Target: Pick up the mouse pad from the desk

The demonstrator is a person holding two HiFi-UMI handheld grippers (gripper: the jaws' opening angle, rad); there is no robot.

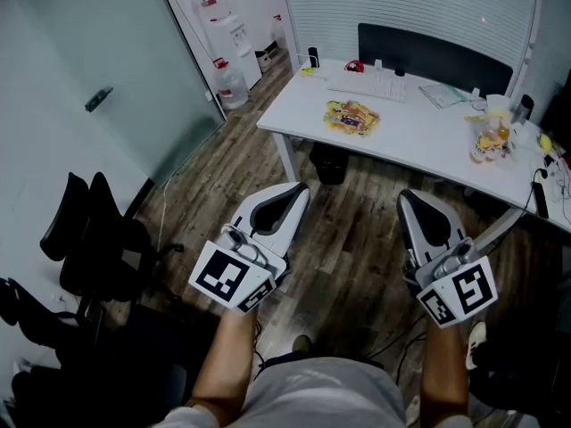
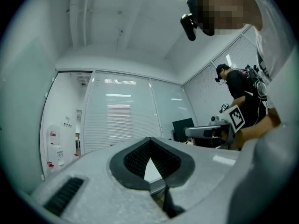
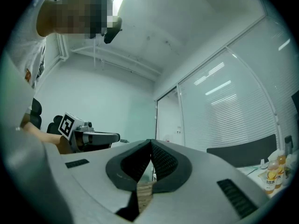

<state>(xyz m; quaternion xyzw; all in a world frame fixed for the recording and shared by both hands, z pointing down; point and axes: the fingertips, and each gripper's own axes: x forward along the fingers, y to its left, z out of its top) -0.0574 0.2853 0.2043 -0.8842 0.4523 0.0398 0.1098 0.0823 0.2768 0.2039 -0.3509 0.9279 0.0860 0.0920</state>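
A yellow printed mouse pad (image 1: 352, 117) lies flat on the white desk (image 1: 419, 141), towards its left part and in front of the keyboard (image 1: 367, 85). Both grippers hover over the wooden floor, well short of the desk and apart from the pad. My left gripper (image 1: 300, 191) is shut and holds nothing; its own view shows the jaws (image 2: 149, 142) meeting at the tip. My right gripper (image 1: 410, 198) is shut and holds nothing, its jaws (image 3: 150, 143) pressed together. Each gripper view shows the other gripper beside it.
Drink bottles (image 1: 489, 137) and cables stand at the desk's right end. A dark panel (image 1: 434, 56) lines its far edge, with a bin (image 1: 330, 162) underneath. Black office chairs (image 1: 89, 243) crowd the left. A water dispenser (image 1: 234, 36) stands at the back. Another person (image 2: 240, 85) stands beyond.
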